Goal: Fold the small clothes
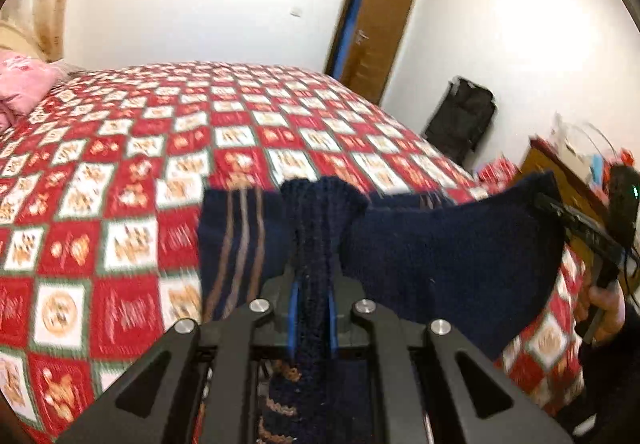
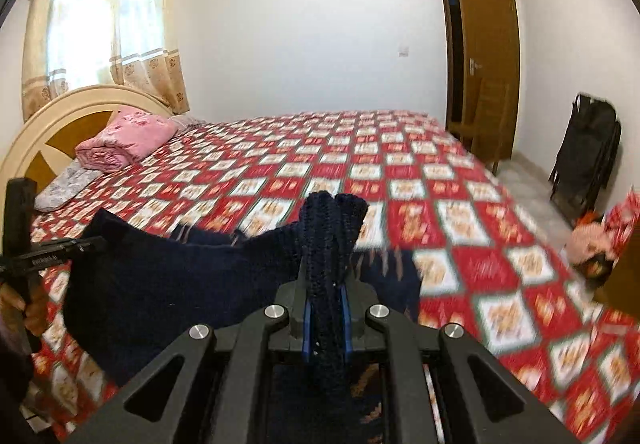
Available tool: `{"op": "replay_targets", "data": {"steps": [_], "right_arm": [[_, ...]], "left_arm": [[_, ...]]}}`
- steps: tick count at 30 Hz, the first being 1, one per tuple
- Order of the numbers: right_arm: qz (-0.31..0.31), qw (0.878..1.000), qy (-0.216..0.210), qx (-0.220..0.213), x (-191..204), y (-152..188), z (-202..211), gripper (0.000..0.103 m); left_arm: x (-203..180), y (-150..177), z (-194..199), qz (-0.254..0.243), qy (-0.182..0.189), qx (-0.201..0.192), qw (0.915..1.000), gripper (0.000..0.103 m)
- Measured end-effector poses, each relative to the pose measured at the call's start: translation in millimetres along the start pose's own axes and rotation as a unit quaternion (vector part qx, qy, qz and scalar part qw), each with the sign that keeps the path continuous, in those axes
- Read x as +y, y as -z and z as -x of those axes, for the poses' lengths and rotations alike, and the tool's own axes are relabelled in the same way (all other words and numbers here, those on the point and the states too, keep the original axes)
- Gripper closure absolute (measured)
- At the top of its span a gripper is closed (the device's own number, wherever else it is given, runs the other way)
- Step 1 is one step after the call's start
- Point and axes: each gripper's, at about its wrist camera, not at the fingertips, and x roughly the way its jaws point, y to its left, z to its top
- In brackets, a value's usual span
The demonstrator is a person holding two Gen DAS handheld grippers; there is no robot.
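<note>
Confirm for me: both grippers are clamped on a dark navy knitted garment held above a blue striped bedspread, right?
Not quite. The bedspread is red and white checked, not blue striped, as the right wrist view shows. Both the left gripper and right gripper are clamped on the navy knitted garment.

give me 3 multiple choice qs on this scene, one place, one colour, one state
1. Where is the pink blanket?
A. by the headboard
B. on the floor
C. on the chair

2. What colour is the held garment?
A. white
B. navy
C. green

3. How does the left gripper stand?
A. wide open
B. shut on the garment
C. lying on the bed

Key: 1 A, it lies folded at the head of the bed next to the headboard. 2 B, the knit is dark blue, with brown stripes. 3 B, knit fabric is pinched between its jaws; the right gripper pinches it likewise.
</note>
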Motion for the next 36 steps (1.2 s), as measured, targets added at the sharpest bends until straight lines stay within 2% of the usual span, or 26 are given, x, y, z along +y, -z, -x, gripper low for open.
{"op": "replay_targets", "data": {"steps": [2, 5, 9, 11, 12, 14, 16, 17, 18, 19, 21, 22, 23, 24, 25, 26, 27, 31, 34, 36], "right_arm": [[-0.007, 1.0, 0.005, -0.006, -9, -15, -17, 0.092], [-0.013, 0.999, 0.027, -0.011, -18, -24, -55, 0.092], [-0.033, 0.998, 0.055, 0.012, -29, -8, -121, 0.092], [-0.041, 0.996, 0.068, 0.04, -35, 11, -153, 0.092], [-0.044, 0.994, 0.08, 0.066, -38, 23, -169, 0.092], [-0.061, 0.988, 0.086, 0.115, -45, 33, -188, 0.092], [-0.059, 0.988, 0.089, 0.111, -46, 27, -187, 0.087], [-0.053, 0.987, 0.093, 0.118, -47, 27, -189, 0.082], [-0.049, 0.985, 0.097, 0.131, -46, 27, -191, 0.077], [-0.052, 0.984, 0.099, 0.138, -48, 27, -190, 0.077], [-0.071, 0.984, 0.116, 0.115, -52, 21, -168, 0.077], [-0.078, 0.983, 0.136, 0.092, -53, 17, -153, 0.077], [-0.078, 0.98, 0.175, 0.063, -55, 12, -132, 0.075], [-0.071, 0.973, 0.215, 0.041, -55, 9, -112, 0.065], [-0.069, 0.969, 0.235, 0.029, -57, 7, -97, 0.057], [-0.075, 0.968, 0.237, 0.02, -59, 8, -81, 0.045], [-0.085, 0.971, 0.221, 0.021, -61, 11, -69, 0.044], [-0.118, 0.983, 0.121, 0.075, -54, 47, -39, 0.044], [-0.104, 0.984, 0.093, 0.114, -36, 81, -38, 0.044], [-0.107, 0.981, 0.08, 0.141, -26, 104, -49, 0.044]], "left_arm": [[7, -15, -9, 0.013, -0.004, -0.01, 0.9999, 0.092], [19, -36, -33, 0.022, -0.041, -0.021, 0.9987, 0.092], [41, -52, -76, 0.044, -0.085, -0.014, 0.9953, 0.092], [50, -50, -95, 0.055, -0.118, 0.003, 0.9915, 0.092], [53, -46, -108, 0.054, -0.136, 0.023, 0.989, 0.092], [52, -37, -117, 0.041, -0.13, 0.052, 0.9893, 0.092], [46, -29, -119, 0.018, -0.12, 0.068, 0.9902, 0.092], [45, -27, -118, 0.011, -0.115, 0.074, 0.9906, 0.092], [44, -24, -115, 0.012, -0.094, 0.078, 0.9925, 0.091], [43, -23, -113, 0.016, -0.073, 0.08, 0.994, 0.09], [38, -23, -107, 0.021, -0.049, 0.085, 0.9949, 0.08], [34, -23, -104, 0.016, -0.053, 0.085, 0.9948, 0.067], [30, -24, -101, 0.01, -0.059, 0.083, 0.9947, 0.06], [23, -23, -98, -0.004, -0.066, 0.081, 0.9945, 0.059], [17, -22, -97, -0.015, -0.068, 0.081, 0.9942, 0.059], [11, -21, -98, -0.023, -0.068, 0.082, 0.994, 0.059], [4, -17, -96, -0.031, -0.066, 0.083, 0.9939, 0.059], [-10, -2, -95, -0.043, -0.072, 0.088, 0.9926, 0.059], [-17, 14, -99, -0.059, -0.093, 0.092, 0.9896, 0.059], [-16, 19, -103, -0.068, -0.135, 0.09, 0.9844, 0.059]]}}
